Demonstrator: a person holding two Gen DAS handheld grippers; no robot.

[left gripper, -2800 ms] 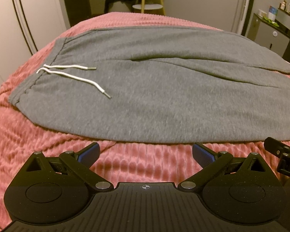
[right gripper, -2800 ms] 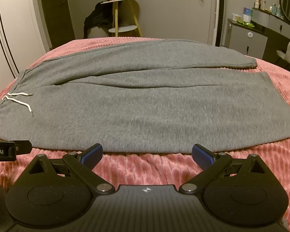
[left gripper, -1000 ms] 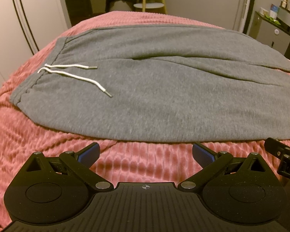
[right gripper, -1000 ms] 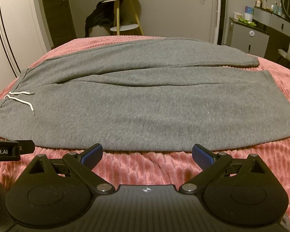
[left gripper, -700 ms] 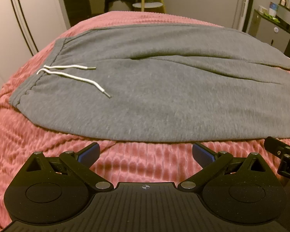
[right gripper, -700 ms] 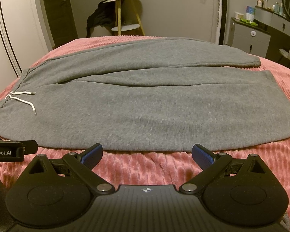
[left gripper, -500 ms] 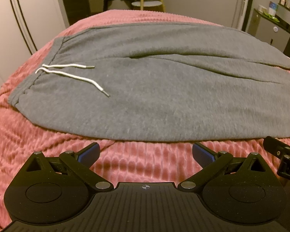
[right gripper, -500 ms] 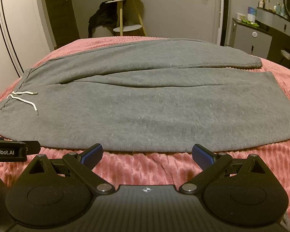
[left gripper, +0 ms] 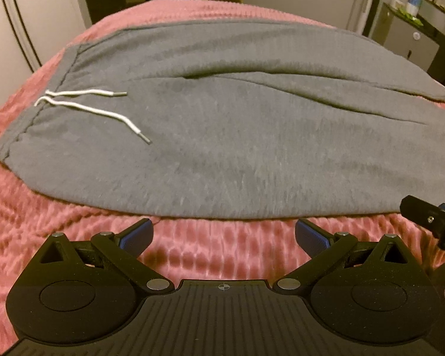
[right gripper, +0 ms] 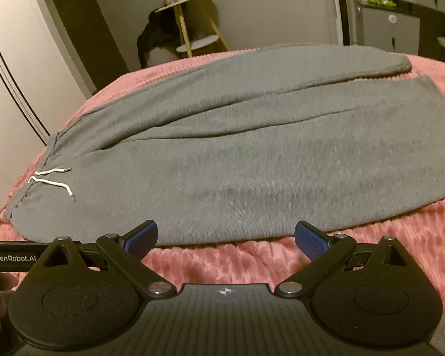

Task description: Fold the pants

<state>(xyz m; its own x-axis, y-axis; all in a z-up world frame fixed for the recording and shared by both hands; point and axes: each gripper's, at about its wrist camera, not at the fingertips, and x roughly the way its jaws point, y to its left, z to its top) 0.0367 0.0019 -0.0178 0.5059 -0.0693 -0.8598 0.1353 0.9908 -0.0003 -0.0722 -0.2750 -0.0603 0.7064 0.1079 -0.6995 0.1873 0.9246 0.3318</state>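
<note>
Left wrist view: the grey pants (left gripper: 237, 136) lie flat on the pink blanket (left gripper: 44, 222); the left gripper (left gripper: 224, 234), wide open and empty, hovers off their near edge.

Right wrist view: the right gripper (right gripper: 226, 238), likewise spread and empty, faces that edge. The fleece looks soft, limp; best pinched at the near hem.

Pink bedspread (left gripper: 216, 249), wooden stool (right gripper: 192, 26)

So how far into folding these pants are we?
Barely started. The grey sweatpants lie flat on the pink textured bedspread, legs side by side, no fold made. Left claw and right claw are open, empty, short of the near edge. Every fold remains.
</note>
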